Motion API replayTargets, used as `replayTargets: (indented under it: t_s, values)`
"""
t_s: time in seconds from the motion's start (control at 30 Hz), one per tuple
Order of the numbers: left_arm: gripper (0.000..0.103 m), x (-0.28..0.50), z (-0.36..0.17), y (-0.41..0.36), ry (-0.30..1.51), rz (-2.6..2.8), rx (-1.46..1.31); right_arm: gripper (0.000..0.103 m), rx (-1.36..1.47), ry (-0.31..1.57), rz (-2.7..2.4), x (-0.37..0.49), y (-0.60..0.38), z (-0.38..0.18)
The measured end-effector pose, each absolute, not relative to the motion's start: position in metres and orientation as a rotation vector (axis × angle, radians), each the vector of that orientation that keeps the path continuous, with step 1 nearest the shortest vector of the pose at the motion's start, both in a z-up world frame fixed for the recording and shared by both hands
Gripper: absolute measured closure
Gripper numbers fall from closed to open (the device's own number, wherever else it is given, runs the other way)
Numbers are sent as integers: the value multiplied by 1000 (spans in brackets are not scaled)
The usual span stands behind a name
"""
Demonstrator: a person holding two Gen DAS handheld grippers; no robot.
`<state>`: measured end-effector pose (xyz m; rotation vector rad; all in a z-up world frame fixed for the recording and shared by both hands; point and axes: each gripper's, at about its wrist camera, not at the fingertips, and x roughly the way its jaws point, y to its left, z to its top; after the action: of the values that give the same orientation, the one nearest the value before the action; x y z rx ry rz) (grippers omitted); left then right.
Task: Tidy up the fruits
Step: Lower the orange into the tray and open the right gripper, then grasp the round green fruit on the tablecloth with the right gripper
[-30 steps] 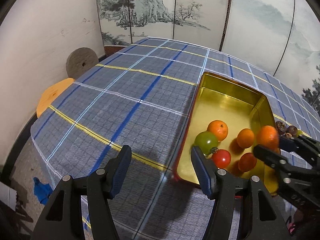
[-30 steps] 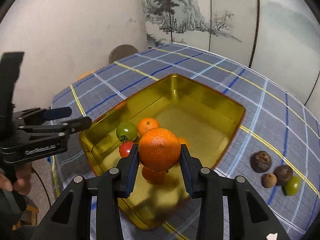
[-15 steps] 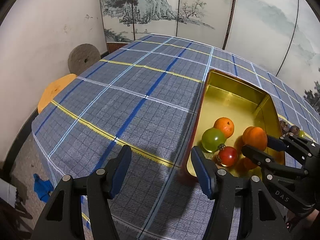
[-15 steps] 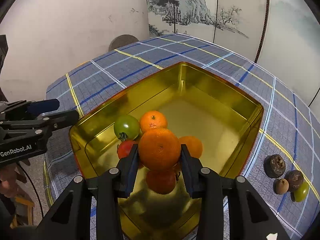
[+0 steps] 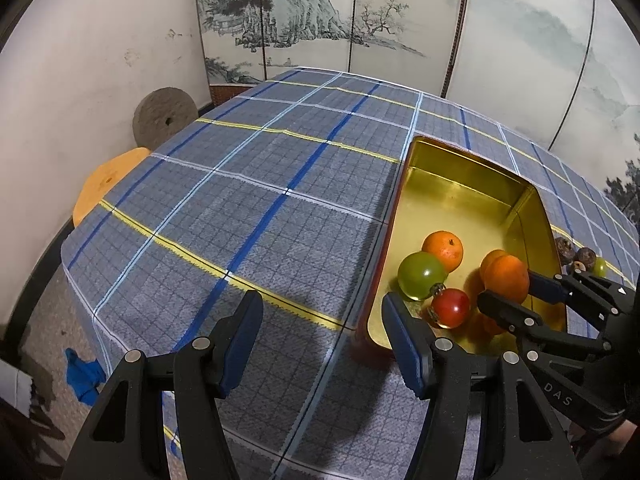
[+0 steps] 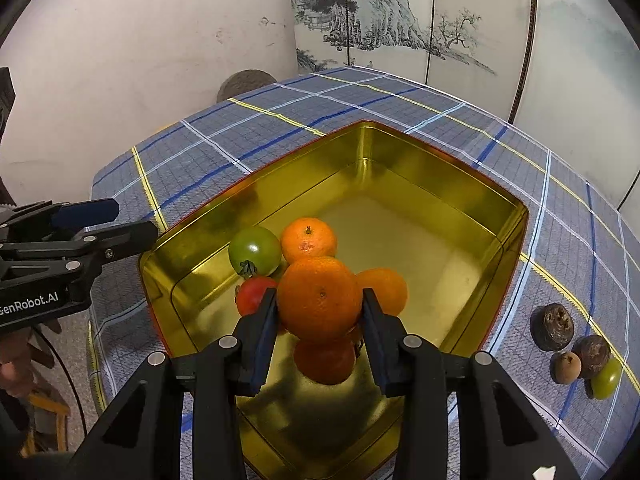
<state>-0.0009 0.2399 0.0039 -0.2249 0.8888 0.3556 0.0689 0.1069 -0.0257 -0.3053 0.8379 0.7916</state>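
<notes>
Right gripper [image 6: 320, 312] fingers clamp a round orange tangerine [image 6: 320, 298] over the gold metal tin [image 6: 472, 184], which holds five fruits; four small ones [image 6: 572, 356] wait on the surface, lower right. Left gripper [image 5: 322, 340] fingers half-spread, empty.

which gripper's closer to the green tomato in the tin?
Right. The right gripper holds an orange inside the tin, just beside the green tomato. The left gripper hangs open outside the tin's near wall, over the cloth.

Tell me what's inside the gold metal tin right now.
Inside the gold metal tin: a green tomato, a red tomato and three loose oranges, one at the back. The right claw holds another orange, hiding the floor beneath.
</notes>
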Motion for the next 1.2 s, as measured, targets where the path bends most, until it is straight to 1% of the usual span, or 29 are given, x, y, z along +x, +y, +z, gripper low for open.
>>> replayTargets:
  t_s: [0.53,0.77,1.0,1.2]
  values:
    - [40,0,0,233,898,337,-227,64,-273,834,806,62,99,-22]
    - [40,3,2,226,896,319,-220,63,-216,813,792,64,84,-11]
    - [40,11,8,210,890,279,-200,59,-162,768,678,75,33,4]
    - [40,22,10,190,895,227,-174,57,-124,784,510,98,-36,-1]
